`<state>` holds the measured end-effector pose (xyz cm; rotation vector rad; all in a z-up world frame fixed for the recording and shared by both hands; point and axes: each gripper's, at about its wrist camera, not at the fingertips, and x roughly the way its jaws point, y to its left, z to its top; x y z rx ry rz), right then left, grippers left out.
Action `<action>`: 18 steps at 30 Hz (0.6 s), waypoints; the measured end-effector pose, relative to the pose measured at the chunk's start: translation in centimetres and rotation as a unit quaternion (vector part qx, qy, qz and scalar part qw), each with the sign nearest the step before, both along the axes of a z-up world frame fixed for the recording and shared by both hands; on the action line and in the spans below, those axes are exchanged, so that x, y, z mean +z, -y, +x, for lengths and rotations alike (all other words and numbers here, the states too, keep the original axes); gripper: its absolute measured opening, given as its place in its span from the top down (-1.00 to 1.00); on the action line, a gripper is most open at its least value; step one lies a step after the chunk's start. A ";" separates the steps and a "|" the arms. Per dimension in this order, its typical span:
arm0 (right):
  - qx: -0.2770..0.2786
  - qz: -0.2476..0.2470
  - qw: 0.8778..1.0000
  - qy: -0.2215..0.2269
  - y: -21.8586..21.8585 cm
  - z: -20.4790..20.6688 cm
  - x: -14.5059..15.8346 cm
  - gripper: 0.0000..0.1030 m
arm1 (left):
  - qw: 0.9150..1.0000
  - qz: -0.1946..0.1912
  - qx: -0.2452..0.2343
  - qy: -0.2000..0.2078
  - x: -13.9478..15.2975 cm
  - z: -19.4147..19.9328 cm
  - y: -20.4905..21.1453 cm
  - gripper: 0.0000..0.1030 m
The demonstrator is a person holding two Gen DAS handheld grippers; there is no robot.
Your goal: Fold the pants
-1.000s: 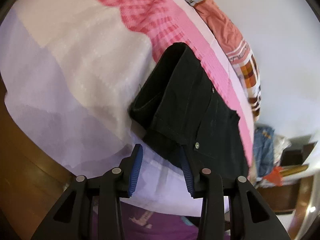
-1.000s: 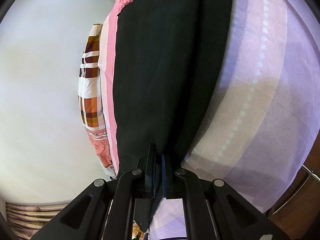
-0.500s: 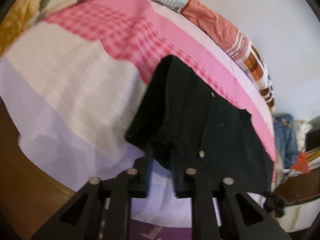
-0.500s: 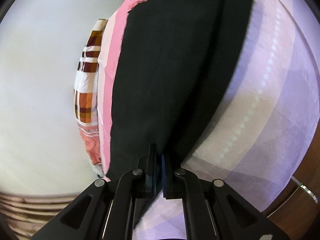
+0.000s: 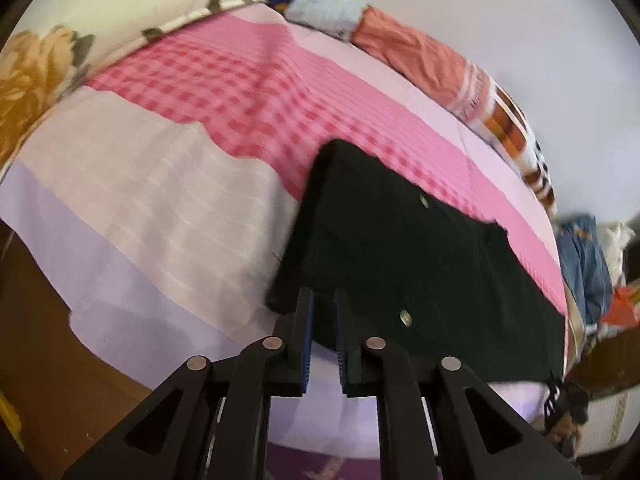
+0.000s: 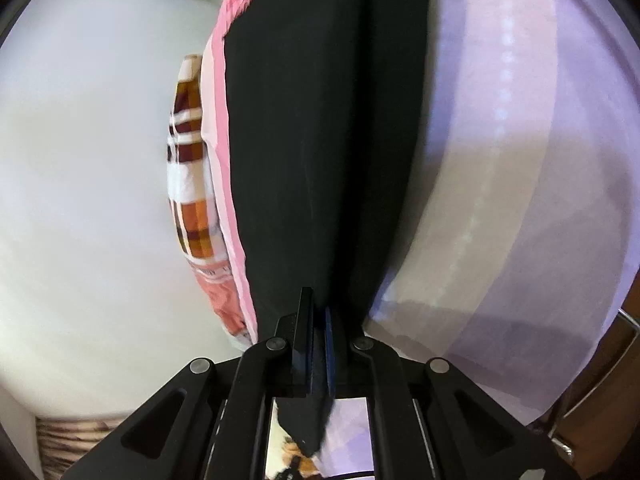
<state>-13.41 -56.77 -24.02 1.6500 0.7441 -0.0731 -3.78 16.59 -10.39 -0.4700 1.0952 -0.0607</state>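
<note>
Black pants (image 5: 404, 256) lie stretched across the bed, folded lengthwise, with metal buttons at the waist. My left gripper (image 5: 322, 308) is shut on the waistband corner near the bed's front edge; black cloth sits between the blue pads. In the right wrist view the pants (image 6: 320, 140) run away from me as a long dark band. My right gripper (image 6: 318, 312) is shut on the leg end, and a point of cloth hangs down below the fingers.
The bed sheet (image 5: 140, 200) has lilac, beige and pink checked bands. A floral pillow (image 5: 80, 20) is at the far left. Folded plaid and orange clothes (image 5: 480, 88) line the wall side. Denim clothes (image 5: 584, 264) lie at the right. Wooden floor (image 5: 60, 360) is below the bed edge.
My left gripper has closed from wide open onto the waistband and tilted up, showing more of the bed. The right gripper stays shut on the leg end, with the pants pulled straighter.
</note>
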 end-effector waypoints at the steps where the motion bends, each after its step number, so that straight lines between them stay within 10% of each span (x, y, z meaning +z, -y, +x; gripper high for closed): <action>1: -0.005 -0.008 1.000 0.002 0.1 -0.1 0.3 0.82 | 1.000 0.000 0.000 -0.007 -0.1 -0.1 0.3 0.65; 18: 0.007 -0.131 0.991 -0.039 2.6 -2.5 2.3 0.94 | 0.998 -0.026 -0.007 -0.057 -3.3 -0.1 2.1 -0.02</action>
